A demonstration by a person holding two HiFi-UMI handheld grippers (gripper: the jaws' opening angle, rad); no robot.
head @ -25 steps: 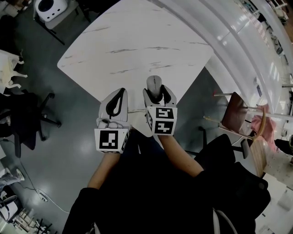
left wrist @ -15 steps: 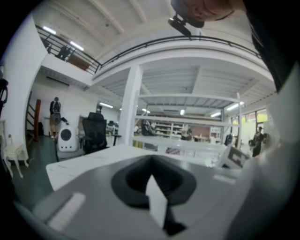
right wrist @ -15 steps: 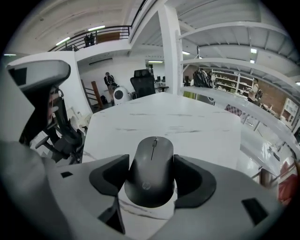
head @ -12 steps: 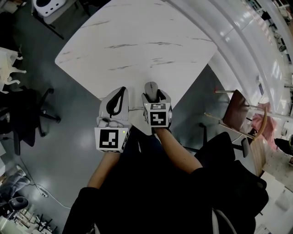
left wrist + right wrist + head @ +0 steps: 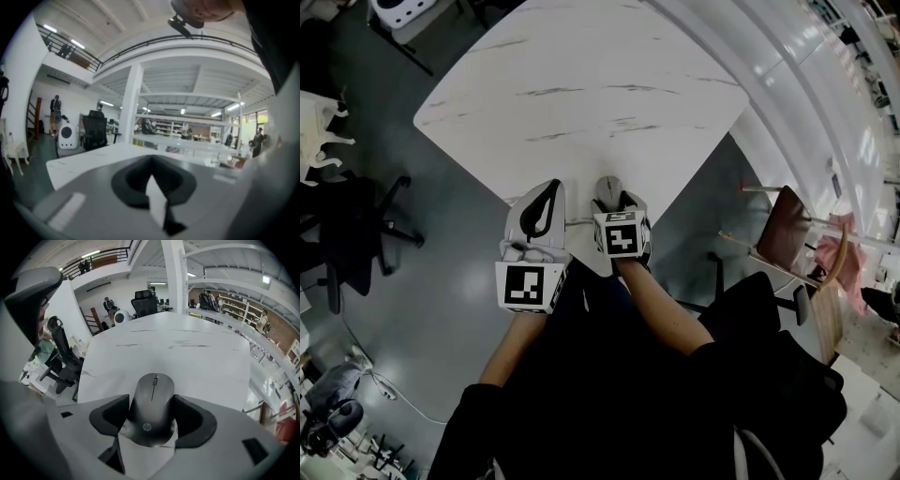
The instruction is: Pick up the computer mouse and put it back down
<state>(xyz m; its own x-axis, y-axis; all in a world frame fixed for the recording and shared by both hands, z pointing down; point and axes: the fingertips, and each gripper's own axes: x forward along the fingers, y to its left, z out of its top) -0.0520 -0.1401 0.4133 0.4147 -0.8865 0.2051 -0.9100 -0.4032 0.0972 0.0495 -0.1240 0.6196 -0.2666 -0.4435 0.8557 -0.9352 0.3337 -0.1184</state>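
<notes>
A grey computer mouse [image 5: 607,187] sits between the jaws of my right gripper [image 5: 617,199] over the near corner of the white marble table [image 5: 581,56]. In the right gripper view the jaws press both sides of the mouse [image 5: 151,408], its scroll wheel pointing away across the table [image 5: 187,348]. Whether the mouse rests on the top or hangs just above it I cannot tell. My left gripper [image 5: 546,192] hovers beside the table's near left edge, jaws together with nothing in them; the left gripper [image 5: 151,176] shows the same in its own view.
A black office chair [image 5: 356,234] stands on the grey floor to the left. A wooden chair [image 5: 787,234] is at the right beside a white curved ledge [image 5: 787,84]. A white rounded device [image 5: 398,11] sits beyond the table's far left corner.
My right gripper has drawn back a little toward the person with the mouse in it, and its marker cube has tilted up. The left gripper has stayed put.
</notes>
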